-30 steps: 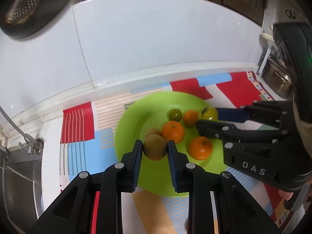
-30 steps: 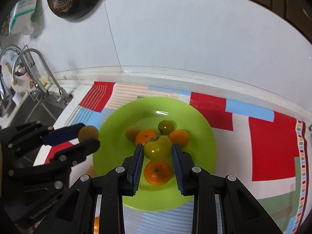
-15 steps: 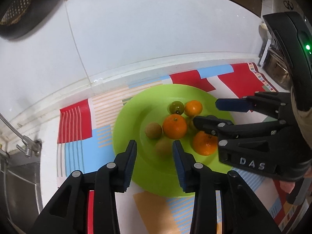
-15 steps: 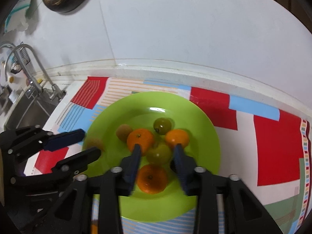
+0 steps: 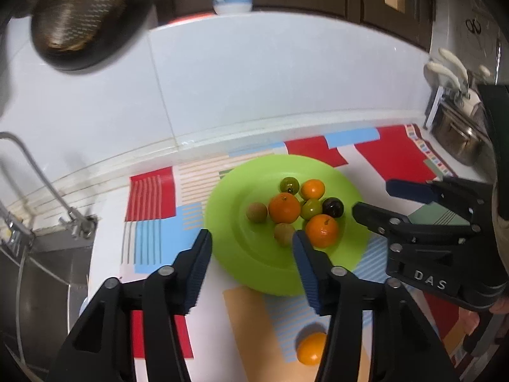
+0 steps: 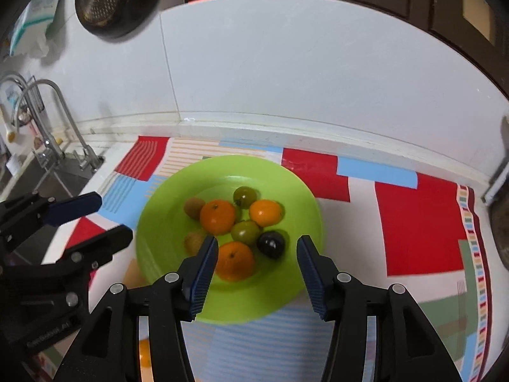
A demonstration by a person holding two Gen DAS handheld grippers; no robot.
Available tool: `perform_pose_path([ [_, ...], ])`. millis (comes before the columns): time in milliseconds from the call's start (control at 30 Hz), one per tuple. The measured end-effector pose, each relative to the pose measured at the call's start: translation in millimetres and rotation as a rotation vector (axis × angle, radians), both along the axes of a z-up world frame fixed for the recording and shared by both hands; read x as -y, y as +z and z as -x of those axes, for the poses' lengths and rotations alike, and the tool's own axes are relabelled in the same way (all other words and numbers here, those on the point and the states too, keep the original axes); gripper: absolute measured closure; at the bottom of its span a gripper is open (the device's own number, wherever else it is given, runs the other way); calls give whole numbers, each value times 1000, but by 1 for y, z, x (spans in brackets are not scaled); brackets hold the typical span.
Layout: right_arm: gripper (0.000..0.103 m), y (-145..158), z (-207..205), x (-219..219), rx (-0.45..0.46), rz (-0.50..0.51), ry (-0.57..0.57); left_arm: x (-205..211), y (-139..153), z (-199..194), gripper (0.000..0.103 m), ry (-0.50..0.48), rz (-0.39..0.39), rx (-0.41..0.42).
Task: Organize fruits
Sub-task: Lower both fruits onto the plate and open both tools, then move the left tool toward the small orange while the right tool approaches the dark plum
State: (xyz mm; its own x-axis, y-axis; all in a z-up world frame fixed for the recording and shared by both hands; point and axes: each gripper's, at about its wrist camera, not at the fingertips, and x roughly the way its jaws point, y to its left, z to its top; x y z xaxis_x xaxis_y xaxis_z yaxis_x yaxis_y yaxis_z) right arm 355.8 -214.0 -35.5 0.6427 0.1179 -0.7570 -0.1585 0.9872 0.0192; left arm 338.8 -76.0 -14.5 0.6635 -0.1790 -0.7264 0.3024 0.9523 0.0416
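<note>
A green plate (image 5: 241, 254) (image 6: 286, 187) lies on a patterned mat and holds three oranges, two green tomatoes, a dark plum (image 6: 271, 244) and two brown fruits. The nearer brown fruit (image 5: 284, 234) and the middle green tomato (image 6: 245, 232) rest among the others. My left gripper (image 5: 251, 242) (image 6: 113, 216) hovers over the plate's near left side, its jaws opening with nothing between them. My right gripper (image 6: 257, 246) (image 5: 373, 199) hangs above the near fruits, jaws opening too and empty. One more orange (image 5: 311, 347) lies on the mat in front of the plate.
A sink with taps (image 6: 47, 146) is at the left end of the counter. A dark strainer pan (image 5: 79, 16) hangs on the white wall. Metal kitchenware (image 5: 458, 133) stands at the far right. The mat (image 6: 420, 222) has bare space right of the plate.
The left gripper let go of the brown fruit and the right let go of the green tomato; both fruits now lie on the plate. Both grippers pulled back and up, jaws wider.
</note>
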Motion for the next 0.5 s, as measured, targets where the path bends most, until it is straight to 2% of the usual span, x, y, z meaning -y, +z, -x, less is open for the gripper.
perform_pose_path([
  [100, 50, 9, 19, 3, 24, 0, -10, -3, 8, 15, 45, 11, 16, 11],
  [200, 43, 19, 40, 3, 53, 10, -35, -5, 15, 34, 42, 6, 31, 18],
  [267, 42, 25, 54, 1, 83, 36, -44, -5, 18, 43, 41, 9, 35, 31],
  [400, 40, 36, 80, 2, 104, 4, -58, -7, 27, 65, 39, 14, 56, 41],
  [500, 39, 43, 100, 4, 131, 13, -80, -9, 33, 84, 33, 23, 52, 72],
])
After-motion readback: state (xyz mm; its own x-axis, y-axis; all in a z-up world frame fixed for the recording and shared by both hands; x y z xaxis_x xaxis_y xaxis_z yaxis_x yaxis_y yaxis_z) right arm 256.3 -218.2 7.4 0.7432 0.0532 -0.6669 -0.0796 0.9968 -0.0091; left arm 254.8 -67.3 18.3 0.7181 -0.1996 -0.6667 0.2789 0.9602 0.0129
